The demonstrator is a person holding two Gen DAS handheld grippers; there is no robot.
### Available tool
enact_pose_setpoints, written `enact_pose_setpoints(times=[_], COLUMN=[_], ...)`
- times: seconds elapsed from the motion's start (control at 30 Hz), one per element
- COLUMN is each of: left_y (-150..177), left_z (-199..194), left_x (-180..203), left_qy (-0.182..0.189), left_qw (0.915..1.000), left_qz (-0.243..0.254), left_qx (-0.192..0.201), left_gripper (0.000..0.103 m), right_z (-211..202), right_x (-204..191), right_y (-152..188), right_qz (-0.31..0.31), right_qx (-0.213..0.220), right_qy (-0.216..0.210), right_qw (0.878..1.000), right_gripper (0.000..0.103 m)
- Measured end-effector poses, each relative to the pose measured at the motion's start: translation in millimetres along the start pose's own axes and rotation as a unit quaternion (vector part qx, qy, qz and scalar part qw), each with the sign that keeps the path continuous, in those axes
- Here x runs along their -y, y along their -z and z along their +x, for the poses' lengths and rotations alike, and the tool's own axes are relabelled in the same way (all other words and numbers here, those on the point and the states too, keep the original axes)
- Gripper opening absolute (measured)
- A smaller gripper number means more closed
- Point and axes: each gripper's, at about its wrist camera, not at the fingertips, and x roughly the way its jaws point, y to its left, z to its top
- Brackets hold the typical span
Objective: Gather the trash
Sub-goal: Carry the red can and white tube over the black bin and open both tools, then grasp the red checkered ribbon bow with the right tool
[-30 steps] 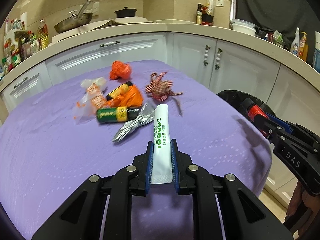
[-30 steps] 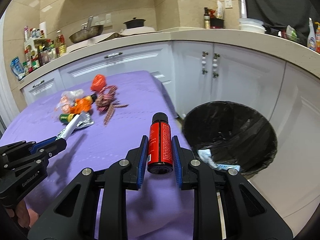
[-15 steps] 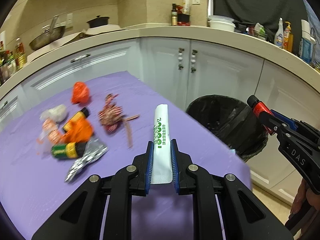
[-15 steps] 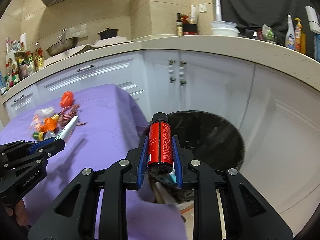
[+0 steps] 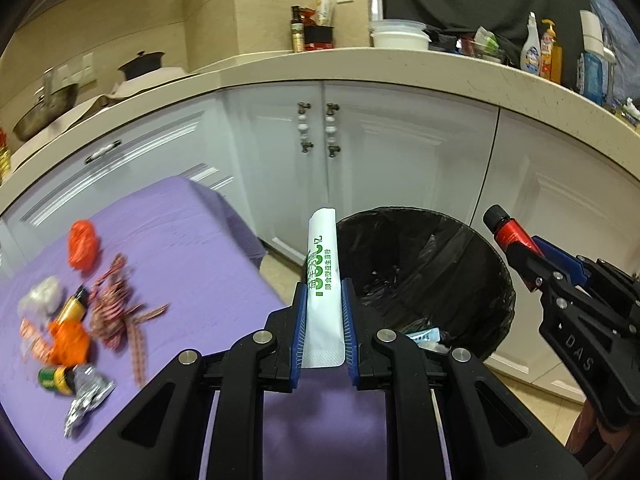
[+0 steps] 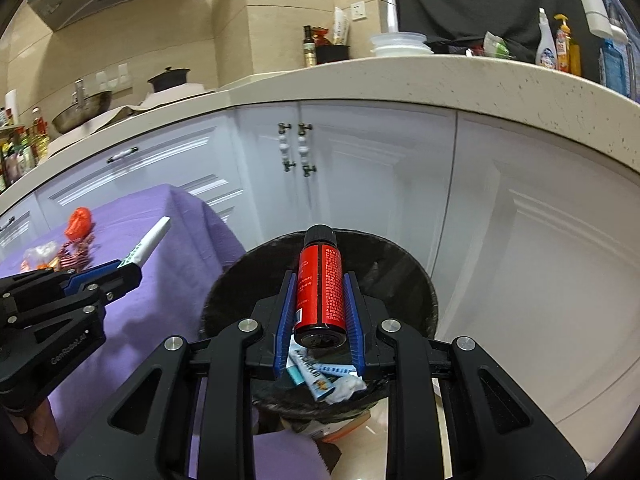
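Observation:
My left gripper [image 5: 323, 322] is shut on a white sachet with green print [image 5: 322, 276], held over the purple table's right edge, pointing at the black-lined trash bin [image 5: 472, 240]. My right gripper [image 6: 319, 312] is shut on a red bottle with a black cap [image 6: 319, 284], held right above the bin [image 6: 416, 268]. Blue and white wrappers [image 6: 320, 376] lie inside the bin. The left gripper with its sachet [image 6: 150, 240] shows at the left of the right wrist view. The right gripper's bottle [image 5: 510, 234] shows at the right of the left wrist view.
More trash lies on the purple table [image 5: 192, 248]: an orange wad [image 5: 82, 244], a red checked ribbon [image 5: 116, 304], an orange wrapper [image 5: 70, 340], a green bottle [image 5: 54, 378], a silver foil [image 5: 86, 400]. White cabinets [image 5: 400, 152] and a cluttered counter stand behind the bin.
Both grippers have swung right, away from the table. The right one with the red bottle now hangs over the bin; the left one with the sachet has reached the table's edge.

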Motion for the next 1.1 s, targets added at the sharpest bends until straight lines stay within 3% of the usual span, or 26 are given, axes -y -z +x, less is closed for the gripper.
enact_pose_setpoints(times=[0.13,0.23,0.3,0.53,0.77,1.1], left_y=[-10.0,-14.7,-15.3,-9.8,-0.2,34.0], left_z=[24.5,40.7,46.1,33.0,2.8,-48.0], left_x=[13.2,15.2,14.3,8.4,-28.1,-108.3], left_qy=[0.001,0.003,0.008,-0.001,-0.025,-0.104], left_qw=[0.9997,0.9991,0.9984,0.9989,0.9984,0.9904], left_qz=[0.012,0.002,-0.008,-0.006,-0.032,-0.087], left_qx=[-0.021,-0.043,-0.055,-0.046,-0.039,-0.030], left_gripper=[0.019,0.019,0.027,0.039,0.045,0.052], right_z=[16.4,28.6,33.1,28.3,17.4,4.0], right_x=[10.9,18.7,21.5,13.6,-14.5,-98.2], right_y=[-2.5,-2.0,-1.5,0.0,-1.7,1.3], right_qz=[0.008,0.019,0.024,0.021,0.017,-0.027], right_qx=[-0.004,-0.007,-0.011,-0.013,-0.015,-0.024], right_qy=[0.010,0.018,0.020,0.016,-0.012,-0.076], right_qw=[1.000,1.000,0.999,1.000,1.000,0.996], right_gripper=[0.024,0.031,0.031,0.031,0.031,0.032])
